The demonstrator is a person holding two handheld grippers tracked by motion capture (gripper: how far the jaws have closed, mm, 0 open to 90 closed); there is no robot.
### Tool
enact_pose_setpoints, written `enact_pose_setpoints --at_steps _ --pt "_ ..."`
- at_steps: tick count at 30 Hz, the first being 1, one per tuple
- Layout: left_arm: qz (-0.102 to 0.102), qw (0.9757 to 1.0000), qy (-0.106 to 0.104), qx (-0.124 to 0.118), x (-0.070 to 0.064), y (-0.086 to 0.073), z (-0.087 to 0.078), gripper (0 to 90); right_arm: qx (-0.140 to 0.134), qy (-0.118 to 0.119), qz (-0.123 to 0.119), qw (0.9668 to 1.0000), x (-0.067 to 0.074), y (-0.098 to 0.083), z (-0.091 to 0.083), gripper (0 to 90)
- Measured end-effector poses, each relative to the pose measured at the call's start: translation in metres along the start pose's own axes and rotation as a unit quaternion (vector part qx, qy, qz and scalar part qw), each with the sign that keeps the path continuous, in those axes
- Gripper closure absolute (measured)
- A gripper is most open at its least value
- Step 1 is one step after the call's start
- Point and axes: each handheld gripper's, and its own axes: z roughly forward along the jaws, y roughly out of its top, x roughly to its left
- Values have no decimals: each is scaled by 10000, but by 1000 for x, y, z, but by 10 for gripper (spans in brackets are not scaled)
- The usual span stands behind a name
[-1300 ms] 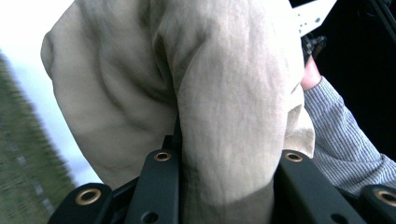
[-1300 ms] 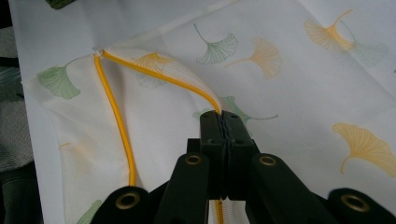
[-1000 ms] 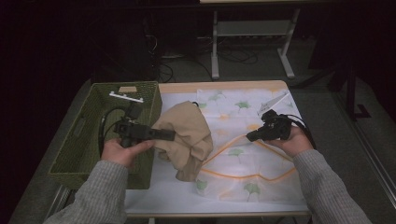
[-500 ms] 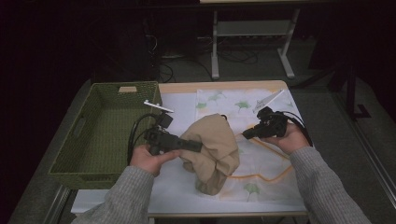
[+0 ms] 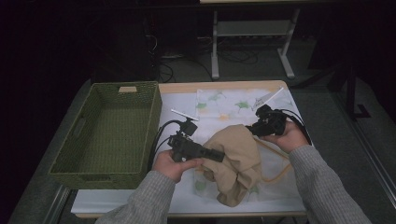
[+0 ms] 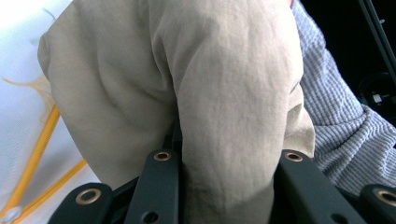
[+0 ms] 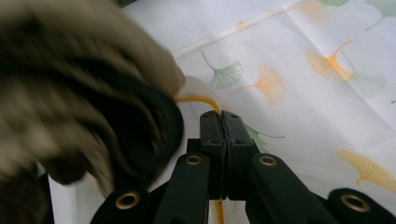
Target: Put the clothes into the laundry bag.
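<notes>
Right of the green basket, left claw grips beige cloth; right claw pinches orange trim.

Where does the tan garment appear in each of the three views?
High view: tan garment bunched at centre-bottom of the table, between the two grippers.
Left gripper view: it covers the centre, a fold clamped between the black jaws at the bottom.
Right gripper view: blurred, at the left edge.
Shared landmark: the leaf-print cloth with orange trim under the garment.

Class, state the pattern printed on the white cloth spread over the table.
White cloth: orange and green ginkgo-leaf prints, clearest in the right gripper view.
</notes>
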Motion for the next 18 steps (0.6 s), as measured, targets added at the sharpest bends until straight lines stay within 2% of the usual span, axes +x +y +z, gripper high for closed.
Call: enact_pose_setpoints --at_steps 7,16,18 --pt "-112 9998 -76 111 11 -7 21 708 9 15 -4 10000 0 0 -1 879" --pt "126 9986 -487 189 -9 -2 33 707 -18 -10 36 10000 -2 0 -1 879" --pt "158 9984 -454 307 -10 -2 37 707 -45 -18 43 10000 -3 0 -2 879"
